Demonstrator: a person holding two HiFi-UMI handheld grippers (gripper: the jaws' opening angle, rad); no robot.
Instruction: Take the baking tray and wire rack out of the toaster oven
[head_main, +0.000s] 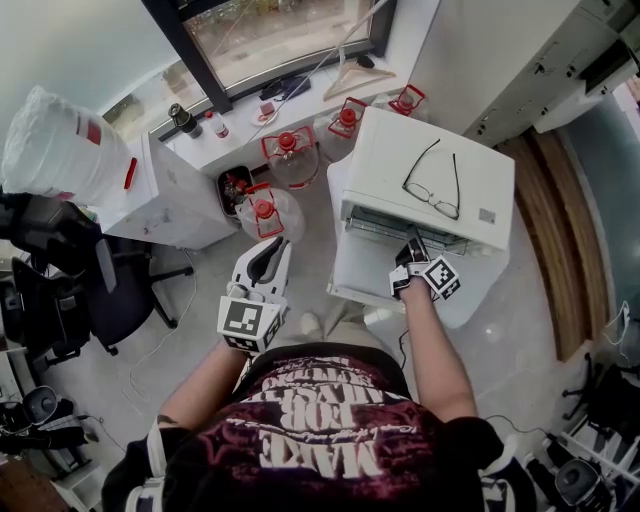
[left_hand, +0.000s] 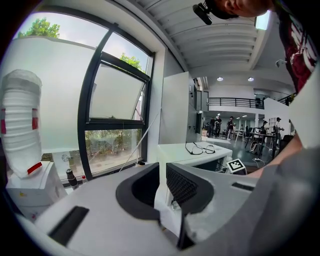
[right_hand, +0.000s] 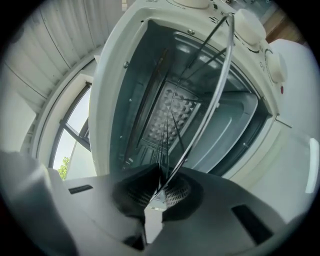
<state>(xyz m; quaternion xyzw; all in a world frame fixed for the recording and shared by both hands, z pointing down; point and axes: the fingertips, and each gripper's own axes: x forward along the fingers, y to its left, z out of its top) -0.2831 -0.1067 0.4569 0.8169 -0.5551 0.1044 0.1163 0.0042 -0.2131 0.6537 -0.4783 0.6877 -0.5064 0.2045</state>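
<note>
Clamped on the front rod of the wire rack (right_hand: 216, 107), the right claw (right_hand: 161, 192) is held at the mouth of the toaster oven (right_hand: 115, 90). The rack is seen nearly edge-on between its pads and sits mostly inside the cavity (a grip at the front edge is judged to allow a straight pull outward). A grey pan shape beside the rack may be the baking tray (right_hand: 227, 137); this cannot be confirmed. The left claw (left_hand: 162, 185) is held aside, narrowly parted and empty, presumably reserved for the tray.
</note>
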